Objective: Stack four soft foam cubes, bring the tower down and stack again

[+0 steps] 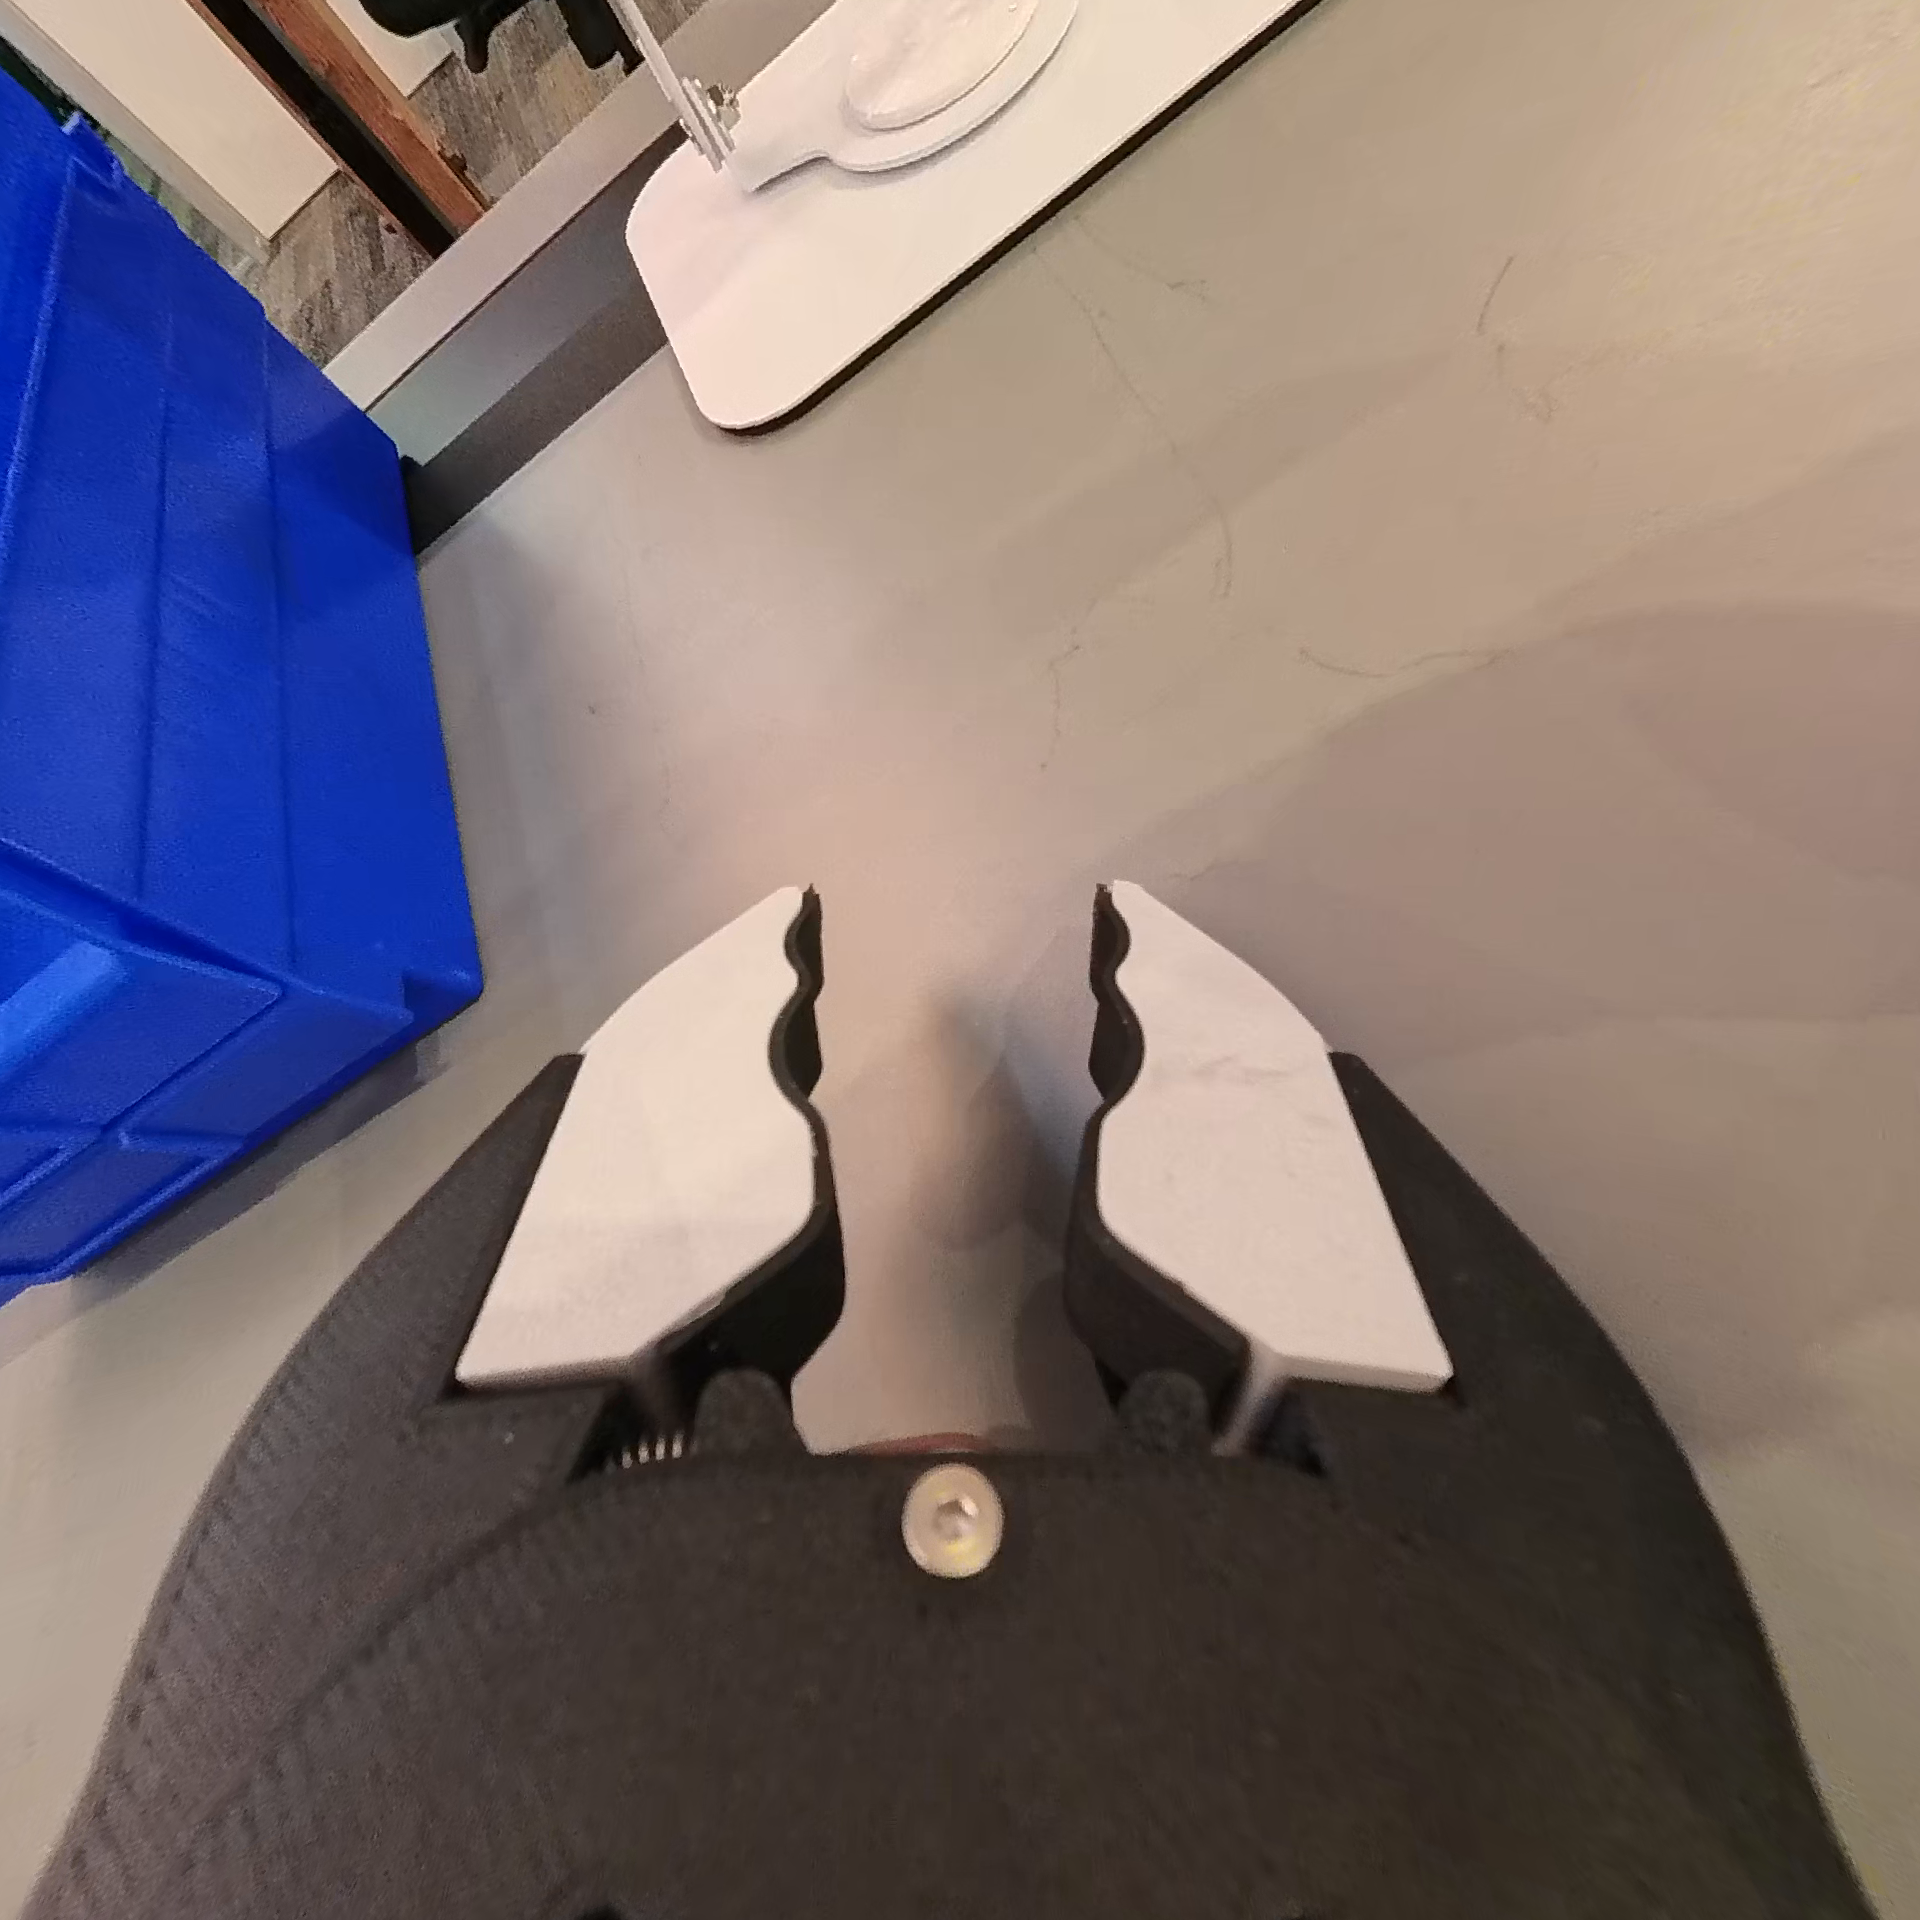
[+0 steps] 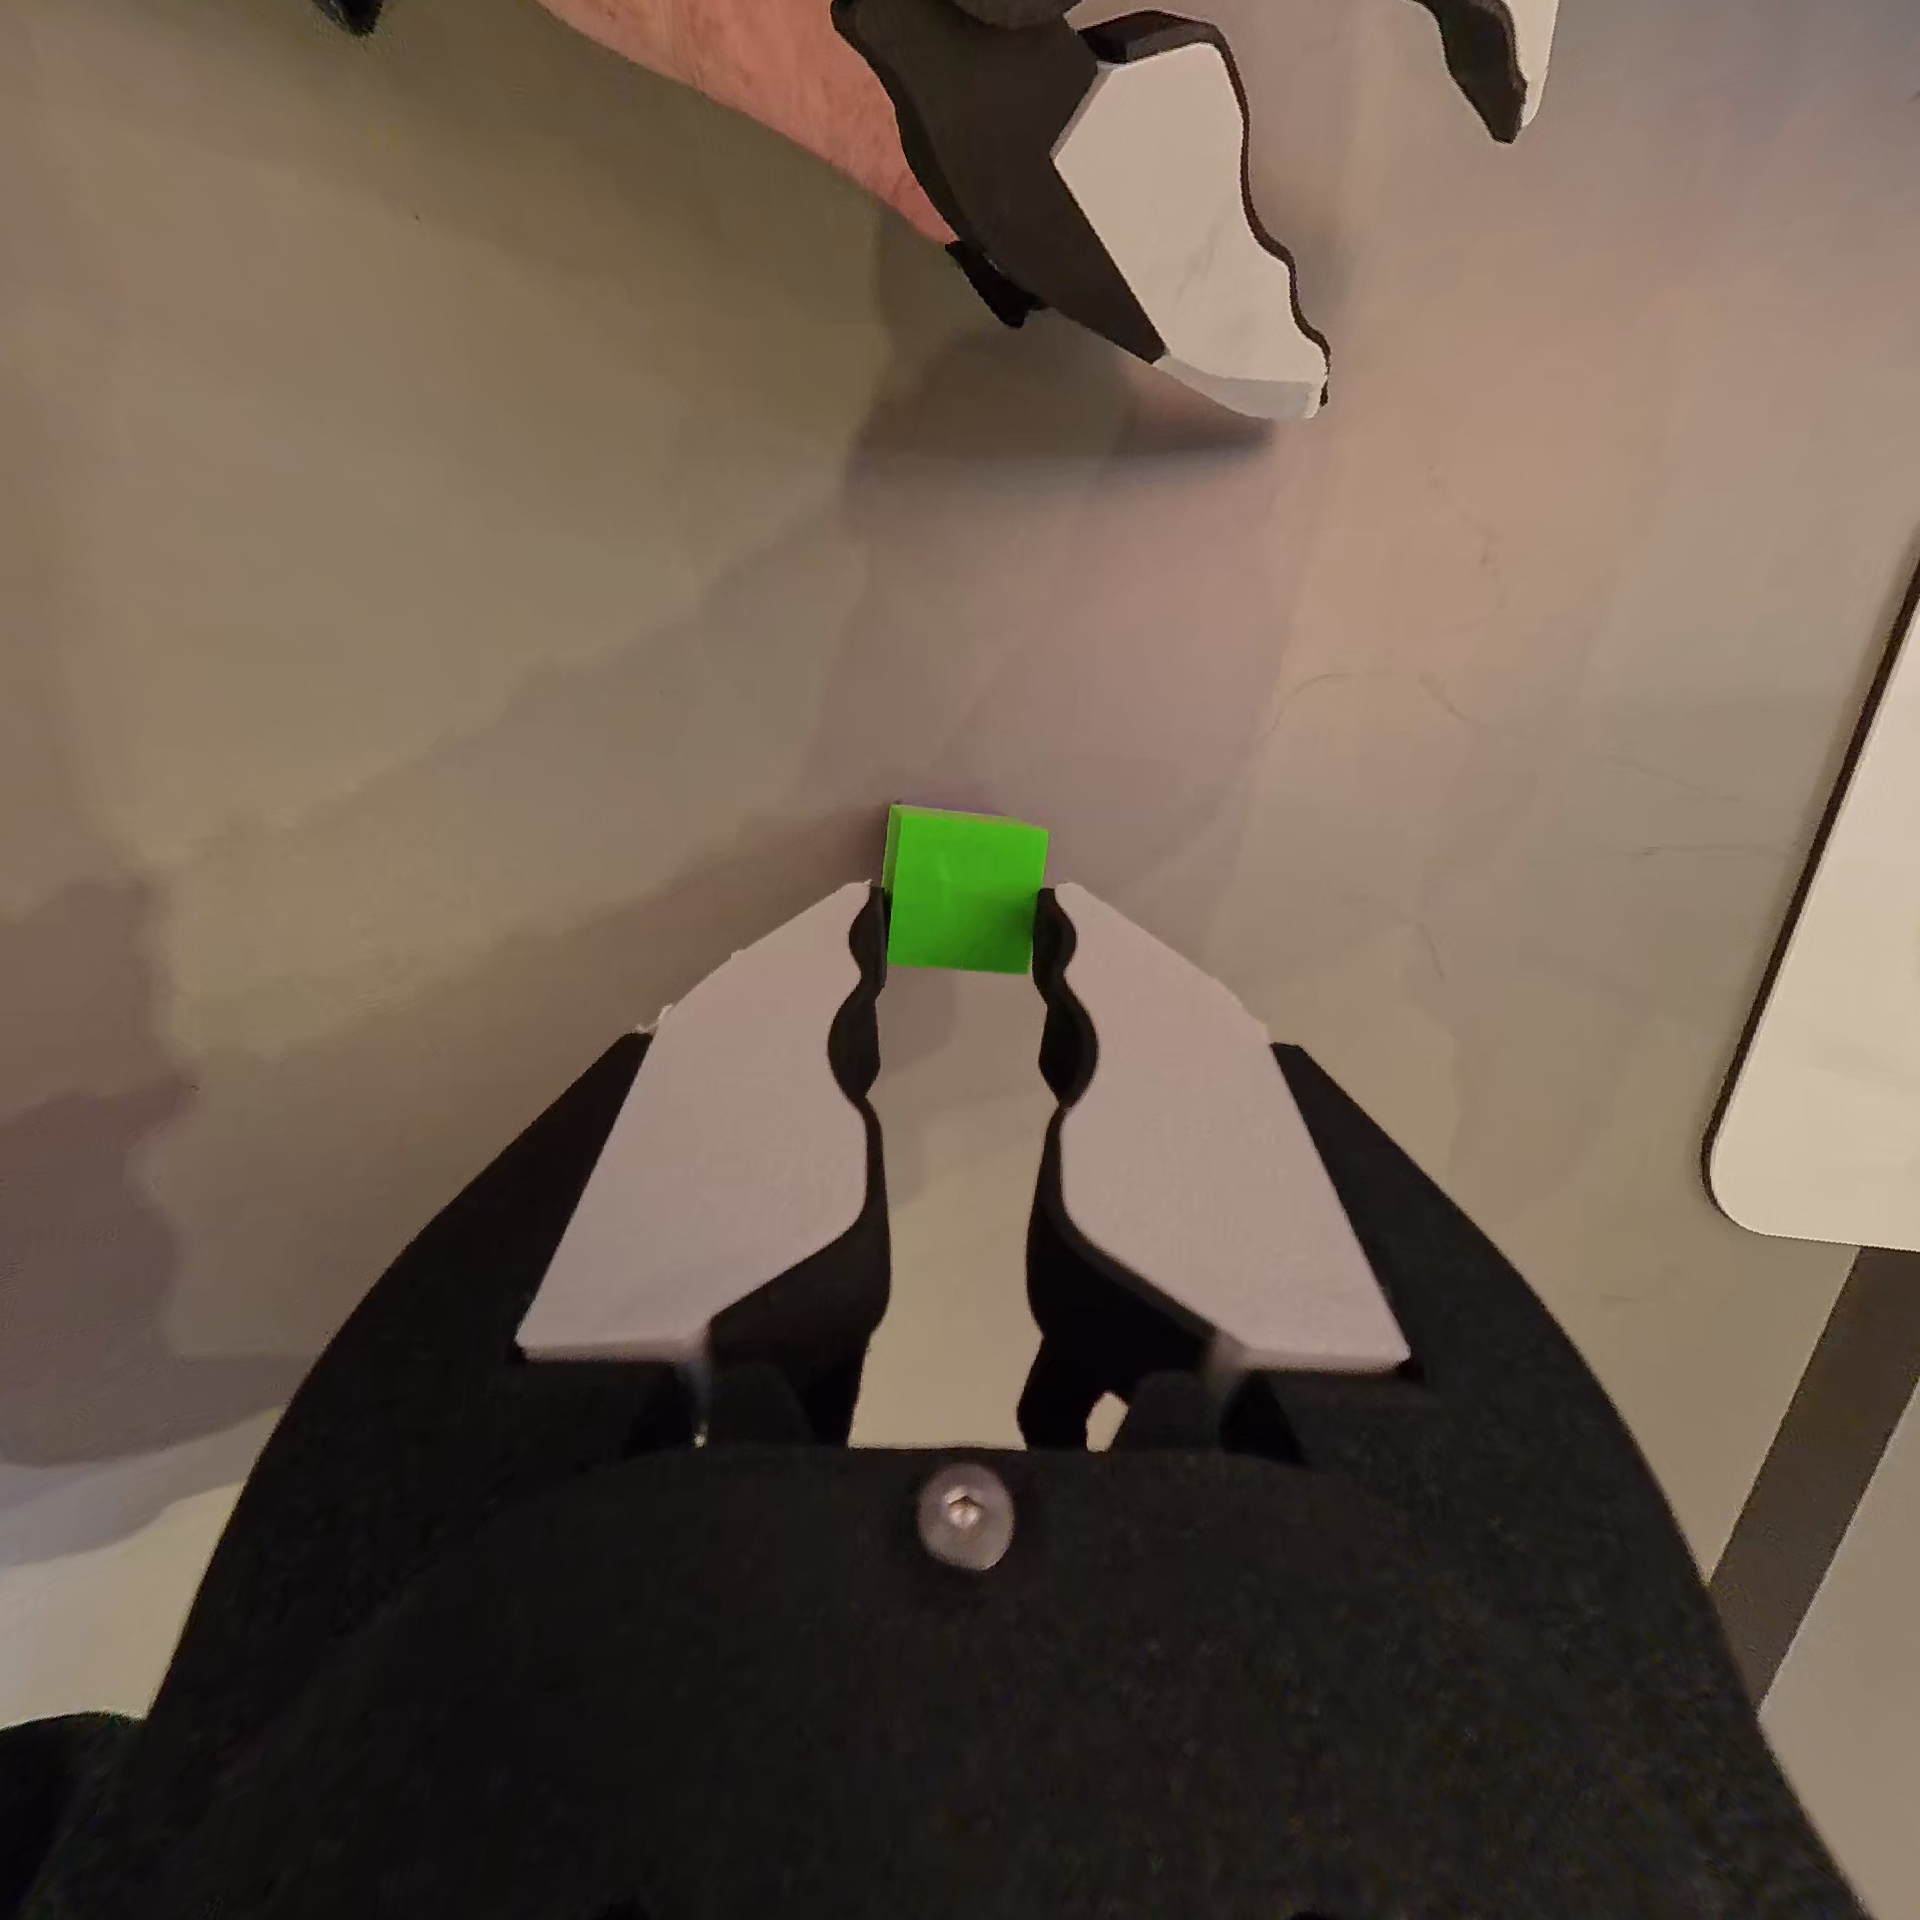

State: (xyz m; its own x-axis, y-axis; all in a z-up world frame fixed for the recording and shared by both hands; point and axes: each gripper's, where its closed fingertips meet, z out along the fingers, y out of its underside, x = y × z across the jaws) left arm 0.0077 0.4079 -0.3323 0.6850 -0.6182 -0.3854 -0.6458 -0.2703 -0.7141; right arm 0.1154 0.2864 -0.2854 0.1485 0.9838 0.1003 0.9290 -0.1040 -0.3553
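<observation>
A green foam cube [image 2: 961, 899] is pinched by the right gripper [image 2: 961, 914] — carried for stacking, it seems; the left gripper [image 1: 958, 904] is held spread, empty — careful placement is called for next.

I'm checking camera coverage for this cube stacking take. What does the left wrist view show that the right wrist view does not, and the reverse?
Only the left wrist view shows the blue bin at the table's left edge and the floor beyond.

Only the right wrist view shows the green cube, clamped at the tips of the right gripper, and the person's forearm behind the left gripper, whose jaws stand open with nothing between them.

Both share the grey table, the white board lying on it, and the left gripper. No other cubes appear in either.
</observation>
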